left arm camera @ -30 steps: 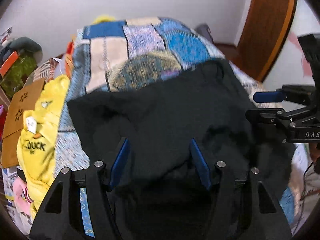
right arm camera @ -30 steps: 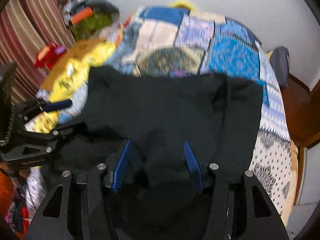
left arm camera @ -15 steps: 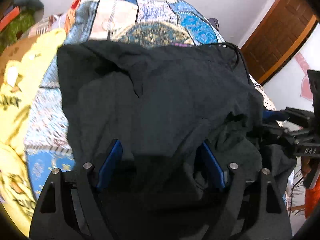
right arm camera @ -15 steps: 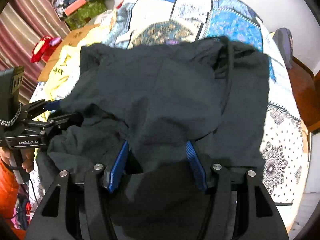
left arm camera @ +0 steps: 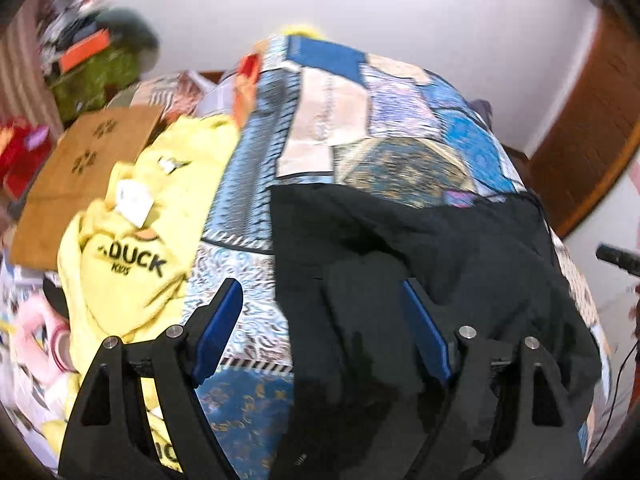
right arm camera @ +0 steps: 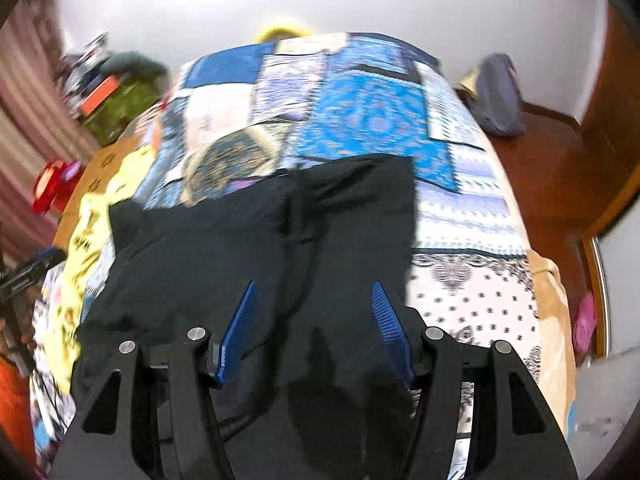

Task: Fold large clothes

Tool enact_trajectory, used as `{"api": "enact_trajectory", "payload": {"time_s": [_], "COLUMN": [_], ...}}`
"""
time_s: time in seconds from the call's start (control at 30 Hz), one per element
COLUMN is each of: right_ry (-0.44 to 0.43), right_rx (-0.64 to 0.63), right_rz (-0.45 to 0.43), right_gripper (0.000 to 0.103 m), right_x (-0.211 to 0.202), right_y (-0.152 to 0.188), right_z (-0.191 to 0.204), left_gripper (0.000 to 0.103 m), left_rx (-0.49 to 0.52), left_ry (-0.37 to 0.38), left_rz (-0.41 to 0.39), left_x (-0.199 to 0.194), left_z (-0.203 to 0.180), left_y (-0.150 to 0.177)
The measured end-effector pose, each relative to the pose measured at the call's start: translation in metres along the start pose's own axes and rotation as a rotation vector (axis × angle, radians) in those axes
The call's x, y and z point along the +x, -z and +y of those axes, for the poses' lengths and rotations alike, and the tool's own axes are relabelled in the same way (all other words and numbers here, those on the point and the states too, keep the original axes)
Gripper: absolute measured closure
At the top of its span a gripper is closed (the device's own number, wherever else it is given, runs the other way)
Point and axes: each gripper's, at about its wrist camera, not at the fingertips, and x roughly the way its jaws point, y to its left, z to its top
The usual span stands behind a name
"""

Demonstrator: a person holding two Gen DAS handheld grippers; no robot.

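A large black garment (left arm camera: 420, 264) lies spread on a bed with a blue patchwork cover (left arm camera: 360, 120). It also shows in the right wrist view (right arm camera: 256, 248). My left gripper (left arm camera: 322, 312) is open above the garment's left edge, with one blue pad over the cover and the other over black cloth. My right gripper (right arm camera: 314, 312) is open above the garment's near right part. Neither holds cloth. The tip of the right gripper shows at the far right of the left wrist view (left arm camera: 618, 258).
A yellow "DUCK" garment (left arm camera: 132, 248) and a brown cardboard sheet (left arm camera: 80, 172) lie left of the black one. Clutter is piled at the far left (left arm camera: 96, 64). A brown wooden door (left arm camera: 592, 136) stands at the right. A grey bag (right arm camera: 496, 96) sits on the floor.
Both grippers have pulled back and lifted off the black garment; the views now look further up the bed. The garment lies flatter. The left gripper has shifted left over the garment's edge.
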Motion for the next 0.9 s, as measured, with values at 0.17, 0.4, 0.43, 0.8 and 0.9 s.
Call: {"api": "enact_trajectory", "payload": {"time_s": [0.17, 0.4, 0.43, 0.8, 0.9], "right_ry": [0.027, 0.055, 0.055, -0.058, -0.079], "right_rx": [0.079, 0.112, 0.108, 0.196, 0.225], "right_rz": [0.028, 0.044, 0.049, 0.15, 0.14], "right_gripper": [0.047, 0.047, 0.047, 0.047, 0.055], "right_x": [0.021, 0.064, 0.071, 0.148, 0.155], "right_y": [-0.01, -0.027, -0.031, -0.06, -0.062], "right_z": [-0.03, -0.057, -0.059, -0.083, -0.084], "left_gripper": [0.023, 0.023, 0.023, 0.023, 0.03], "left_rx": [-0.107, -0.146, -0.152, -0.187, -0.191], "left_ry": [0.025, 0.078, 0.081, 0.188, 0.212], "left_rz": [0.043, 0.117, 0.134, 0.216, 0.203], "left_x": [0.031, 0.097, 0.108, 0.175, 0.184], "left_z": [0.028, 0.034, 0.035, 0.036, 0.035], "left_y": [-0.006, -0.017, -0.019, -0.036, -0.039]}}
